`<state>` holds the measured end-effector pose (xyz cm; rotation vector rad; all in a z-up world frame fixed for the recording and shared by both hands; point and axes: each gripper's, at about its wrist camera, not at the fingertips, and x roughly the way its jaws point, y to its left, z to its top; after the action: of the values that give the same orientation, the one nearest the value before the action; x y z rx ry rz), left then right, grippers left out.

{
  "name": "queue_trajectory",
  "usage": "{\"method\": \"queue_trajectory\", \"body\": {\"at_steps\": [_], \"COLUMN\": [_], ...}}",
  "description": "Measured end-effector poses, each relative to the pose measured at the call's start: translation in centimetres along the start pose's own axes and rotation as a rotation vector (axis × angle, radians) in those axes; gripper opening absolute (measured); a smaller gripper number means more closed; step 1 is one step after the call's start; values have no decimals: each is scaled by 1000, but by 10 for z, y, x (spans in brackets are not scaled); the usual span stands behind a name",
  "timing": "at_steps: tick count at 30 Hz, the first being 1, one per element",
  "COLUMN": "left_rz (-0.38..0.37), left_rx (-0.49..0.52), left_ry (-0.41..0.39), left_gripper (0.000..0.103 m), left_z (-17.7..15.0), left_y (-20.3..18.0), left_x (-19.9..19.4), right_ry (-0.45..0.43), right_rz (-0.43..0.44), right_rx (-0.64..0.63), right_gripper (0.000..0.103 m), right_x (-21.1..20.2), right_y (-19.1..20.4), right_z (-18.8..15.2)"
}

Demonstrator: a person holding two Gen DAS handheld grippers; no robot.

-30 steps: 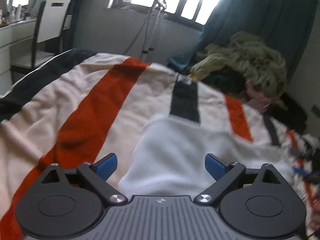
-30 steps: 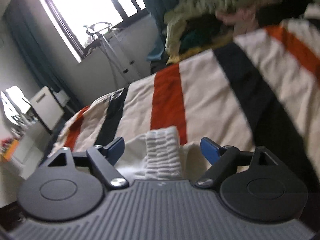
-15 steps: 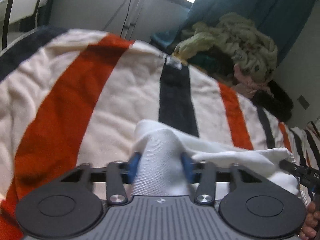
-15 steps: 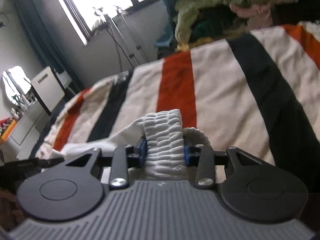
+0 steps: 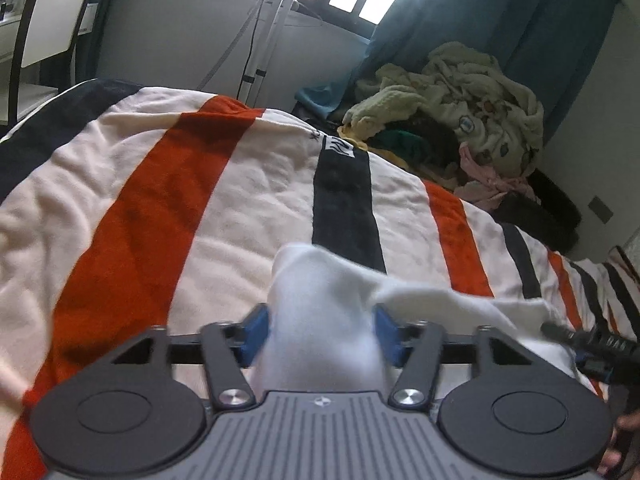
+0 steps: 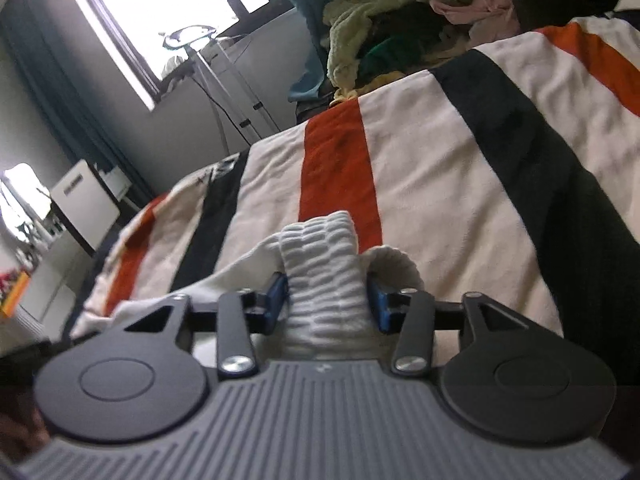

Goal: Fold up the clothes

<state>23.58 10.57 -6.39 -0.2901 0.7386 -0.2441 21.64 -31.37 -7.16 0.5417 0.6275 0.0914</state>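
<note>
A white garment [image 5: 320, 320] lies on a bed covered by a striped blanket [image 5: 160, 200]. My left gripper [image 5: 320, 330] is shut on a bunched edge of the garment, lifted off the blanket. My right gripper [image 6: 326, 296] is shut on the garment's ribbed white hem [image 6: 324, 272]. The cloth stretches between the two grippers. The right gripper's tip [image 5: 592, 346] shows at the right edge of the left wrist view. The rest of the garment is hidden below the grippers.
A pile of clothes [image 5: 452, 112] sits at the far right end of the bed, also in the right wrist view [image 6: 420, 12]. A white chair [image 5: 52, 20] and a desk stand at the left. A metal stand [image 5: 264, 40] is under the window.
Both grippers were open over the garment, then closed on its edges. They now hold the cloth raised off the blanket, and the view has tilted up.
</note>
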Motion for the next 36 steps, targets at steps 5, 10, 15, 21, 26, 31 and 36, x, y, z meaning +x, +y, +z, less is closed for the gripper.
{"method": "queue_trajectory", "body": {"at_steps": [5,10,15,21,26,31,36], "left_rz": [30,46,58,63,8,-46,-64], "left_rx": [-42,-120,-165,-222,-299,-368,-390], "left_ry": [34,41,79,62,70,94,104], "left_gripper": [83,83,83,83,85,88,88], "left_z": [-30,-61,-84,-90,-86,-88,-90], "left_y": [3,5,7,15,23,29,29], "left_x": [-24,-47,-71,-84,-69,-48,-36], "right_ry": [-16,35,50,110,210,221,226], "right_rz": [25,-3,-3,32,47,130,172], "right_rx": [100,139,215,332,357,448,413], "right_gripper": [78,78,78,79,79,90,92], "right_x": [-44,-75,-96,-91,-68,-43,-28], "right_y": [-4,-9,-20,-35,-38,-47,-36], "right_z": [-10,-31,-46,-54,-65,-76,-75]}}
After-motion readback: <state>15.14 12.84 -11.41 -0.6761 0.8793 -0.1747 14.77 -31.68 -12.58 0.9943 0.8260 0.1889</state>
